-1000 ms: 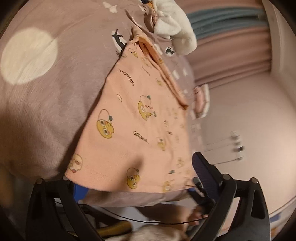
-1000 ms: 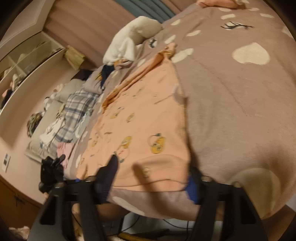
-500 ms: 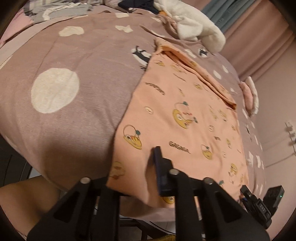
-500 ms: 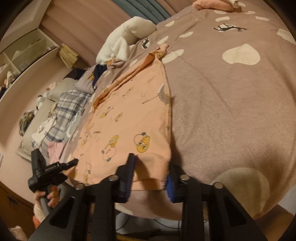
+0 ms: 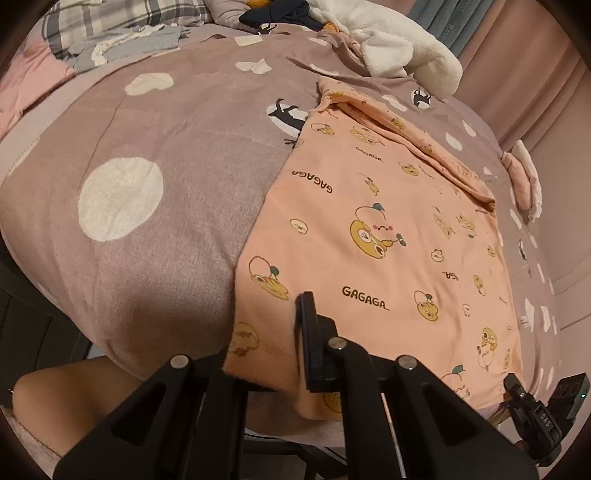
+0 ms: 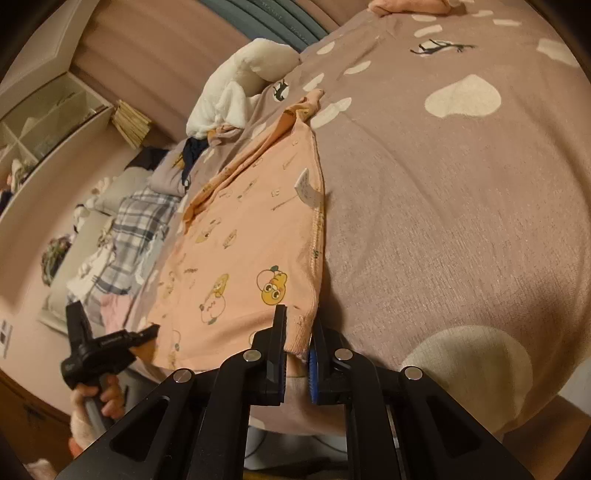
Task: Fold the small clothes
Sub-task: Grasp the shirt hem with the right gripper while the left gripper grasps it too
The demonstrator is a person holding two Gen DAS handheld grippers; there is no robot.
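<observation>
A peach-coloured garment (image 5: 373,229) printed with cartoon figures and the word "GAGAGA" lies spread flat on a bed, over a mauve blanket (image 5: 166,206) dotted with cream shapes, its near hem hanging over the bed's edge. The left claw (image 5: 266,354) grips that hem near the garment's left corner: one finger (image 5: 308,347) presses on top of the fabric while the other is hidden beneath it. The right claw (image 6: 297,354) is clamped on the opposite hem corner, its two fingers drawn close together with peach cloth pinched between the blue pads (image 6: 312,376). A white care label (image 6: 306,190) stands up from the garment's right side seam. At the far end, a sleeve lies folded in along the garment's edge. A white plush blanket (image 5: 402,55) is bunched beyond it, beside dark clothing (image 5: 273,11) and plaid fabric (image 6: 136,225). The right wrist view shows the person's left hand (image 6: 98,397) holding the left claw's handle.
</observation>
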